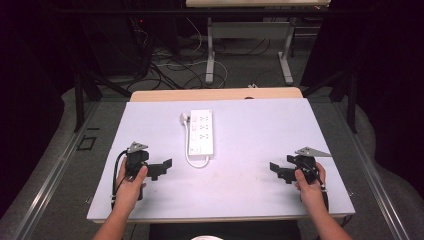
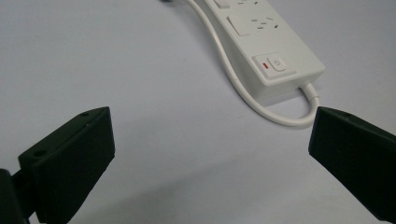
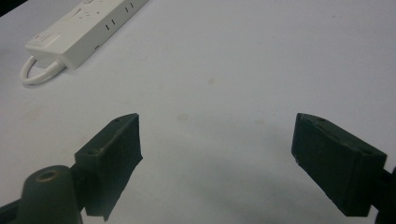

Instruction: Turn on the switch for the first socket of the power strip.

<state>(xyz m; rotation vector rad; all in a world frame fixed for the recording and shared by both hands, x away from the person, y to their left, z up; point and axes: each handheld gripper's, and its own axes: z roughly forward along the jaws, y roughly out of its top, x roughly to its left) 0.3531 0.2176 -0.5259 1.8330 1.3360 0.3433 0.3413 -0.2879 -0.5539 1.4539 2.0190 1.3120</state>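
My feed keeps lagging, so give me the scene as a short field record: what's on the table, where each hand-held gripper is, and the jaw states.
surface: white table top
item: white power strip, lying flat near the middle, far side
cable: white cord loops from the strip's near end and runs along its left side
plug: at the strip's far left corner
left hand-held gripper: jaws open, holding nothing, left of the strip
right hand-held gripper: jaws open, holding nothing, right of the strip
contact: neither touches the strip

Rectangular table with a matte white top (image 1: pixel 250 180) and a pale wood strip showing along its far edge. On it: one white plastic power strip (image 1: pixel 201 132), lying flat and lengthwise near the far centre, its switch end nearest; its white cable (image 1: pixel 196 163) loops on the surface by that end.
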